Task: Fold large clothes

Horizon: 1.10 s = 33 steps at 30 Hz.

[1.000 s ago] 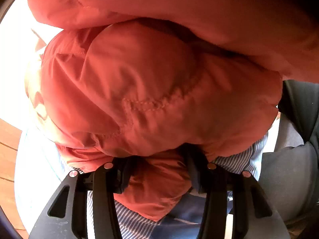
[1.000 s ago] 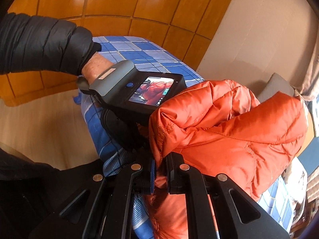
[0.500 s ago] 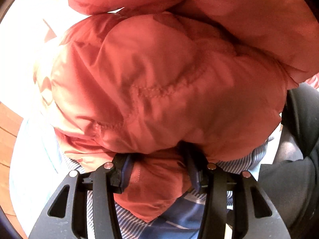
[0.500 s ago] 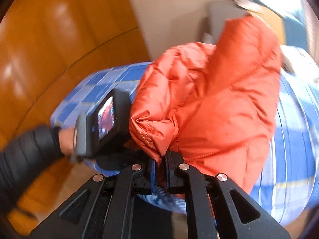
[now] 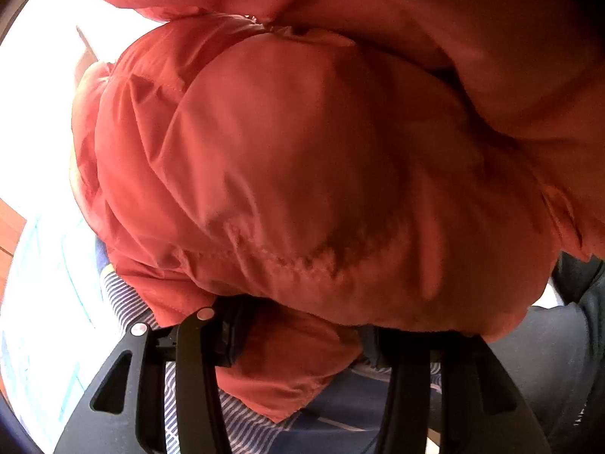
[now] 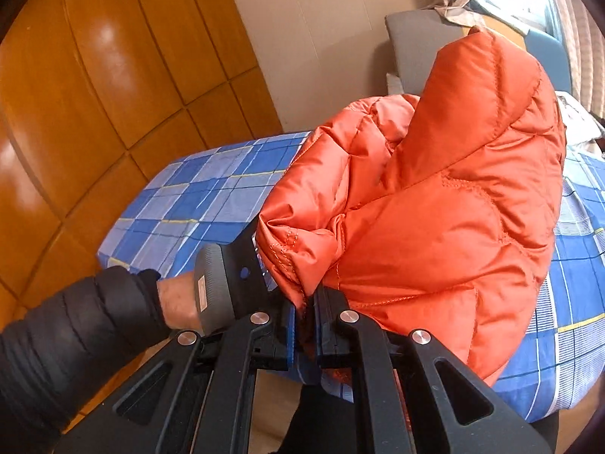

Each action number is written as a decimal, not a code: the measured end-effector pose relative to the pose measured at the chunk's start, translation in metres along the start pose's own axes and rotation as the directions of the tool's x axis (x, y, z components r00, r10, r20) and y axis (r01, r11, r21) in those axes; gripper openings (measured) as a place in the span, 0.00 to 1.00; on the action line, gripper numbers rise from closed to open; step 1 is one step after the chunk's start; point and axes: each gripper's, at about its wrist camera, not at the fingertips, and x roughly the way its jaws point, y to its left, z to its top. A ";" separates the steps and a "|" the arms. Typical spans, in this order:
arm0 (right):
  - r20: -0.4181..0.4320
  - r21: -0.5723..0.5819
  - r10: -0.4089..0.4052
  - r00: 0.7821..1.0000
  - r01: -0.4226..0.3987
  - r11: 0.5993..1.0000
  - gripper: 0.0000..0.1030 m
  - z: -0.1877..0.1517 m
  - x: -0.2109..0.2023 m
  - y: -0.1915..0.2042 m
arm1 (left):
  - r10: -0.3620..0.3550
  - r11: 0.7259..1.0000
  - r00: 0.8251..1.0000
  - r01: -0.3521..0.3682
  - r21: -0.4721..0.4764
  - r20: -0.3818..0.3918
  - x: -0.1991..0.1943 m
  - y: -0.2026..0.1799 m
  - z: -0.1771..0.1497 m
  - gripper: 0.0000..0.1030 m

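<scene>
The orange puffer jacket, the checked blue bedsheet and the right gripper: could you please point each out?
orange puffer jacket [image 6: 446,227], right wrist view, quilted front panel.
checked blue bedsheet [image 6: 211,193], right wrist view, bare left part.
right gripper [image 6: 305,321], right wrist view, between the fingertips.

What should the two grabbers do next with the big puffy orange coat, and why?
Probably lower it onto the blue checked bed cover and spread it flat. The right gripper pinches one edge of the orange coat, and the left gripper has another part between its fingers. The coat hangs bunched in a lump above the cover, too crumpled to fold neatly.
</scene>
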 end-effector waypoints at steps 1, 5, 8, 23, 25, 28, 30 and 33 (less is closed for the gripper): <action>0.006 0.007 -0.005 1.000 0.005 1.000 0.07 0.000 0.002 0.002 | -0.010 1.000 1.000 0.010 -0.001 -0.001 0.000 0.003 -0.001 0.44; 0.031 -0.016 -0.022 0.999 0.022 1.000 0.07 0.001 0.006 0.001 | -0.024 1.000 1.000 0.024 0.000 -0.010 -0.001 0.010 -0.001 0.44; 0.035 -0.061 -0.023 0.999 0.025 0.998 0.07 -0.005 0.001 -0.003 | -0.008 1.000 1.000 0.008 0.021 -0.024 0.006 0.024 0.008 0.45; 0.165 0.220 -0.305 0.938 0.267 0.938 0.06 0.019 -0.122 -0.223 | 0.032 0.954 0.999 -0.041 -0.298 -0.034 0.003 -0.002 0.033 0.37; 0.149 0.301 -0.384 0.911 0.328 0.895 0.06 0.012 -0.138 -0.274 | 0.016 0.941 1.000 -0.024 -0.338 -0.025 0.004 -0.014 0.042 0.36; 0.064 0.415 -0.494 0.867 0.427 0.803 0.06 -0.012 -0.141 -0.356 | -0.002 0.933 1.000 -0.003 -0.361 -0.015 0.009 -0.047 0.066 0.36; -0.043 0.500 -0.512 0.858 0.462 0.733 0.06 -0.037 -0.127 -0.411 | 0.025 0.940 1.000 -0.029 -0.341 -0.014 0.010 -0.065 0.078 0.36; -0.142 0.600 -0.456 0.878 0.443 0.666 0.06 -0.076 -0.107 -0.464 | 0.054 0.930 0.998 -0.043 -0.365 0.022 -0.002 -0.078 0.089 0.38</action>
